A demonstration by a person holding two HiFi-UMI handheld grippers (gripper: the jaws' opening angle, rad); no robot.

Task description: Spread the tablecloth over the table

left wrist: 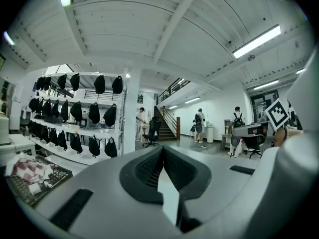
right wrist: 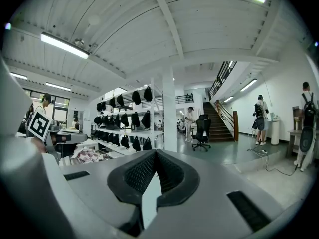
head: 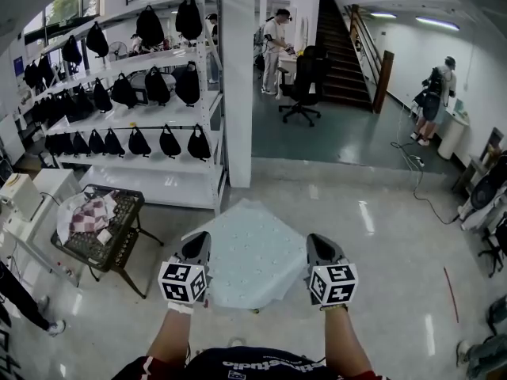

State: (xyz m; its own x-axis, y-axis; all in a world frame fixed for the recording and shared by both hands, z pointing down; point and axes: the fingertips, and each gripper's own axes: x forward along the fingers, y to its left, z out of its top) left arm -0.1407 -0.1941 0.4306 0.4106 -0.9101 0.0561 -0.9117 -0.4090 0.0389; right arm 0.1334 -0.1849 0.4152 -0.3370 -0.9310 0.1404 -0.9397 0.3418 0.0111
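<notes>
Closest to the person's body, two bare forearms are reaching forward, each carrying a gripper with a marker cube on top. The left gripper [head: 196, 248] is pinching the near left edge of the tablecloth [head: 253, 252]. In the left gripper view its fingers are pressing together on a thin pale sliver of the cloth [left wrist: 168, 198]. The right gripper [head: 321, 248] is doing the same at the near right edge, and the right gripper view shows its fingers closing on a similar pale strip [right wrist: 149, 198].

Between the two grippers the pale blue, dotted tablecloth is stretching away from the person above the glossy floor [head: 372, 236], with one corner pointing ahead. What lies beneath it is hidden, so I cannot tell whether it is resting on a surface.

Off to the left, a black wire cart [head: 119, 248] is holding a crumpled checked cloth [head: 89, 214]. Beyond it, white shelving [head: 158, 121] is carrying rows of black bags beside a white pillar [head: 238, 77]. Farther back, a black office chair [head: 303, 81] is standing near a staircase [head: 341, 46]. One person [head: 273, 50] is standing at a desk there, and another [head: 434, 101] is standing at the far right.
</notes>
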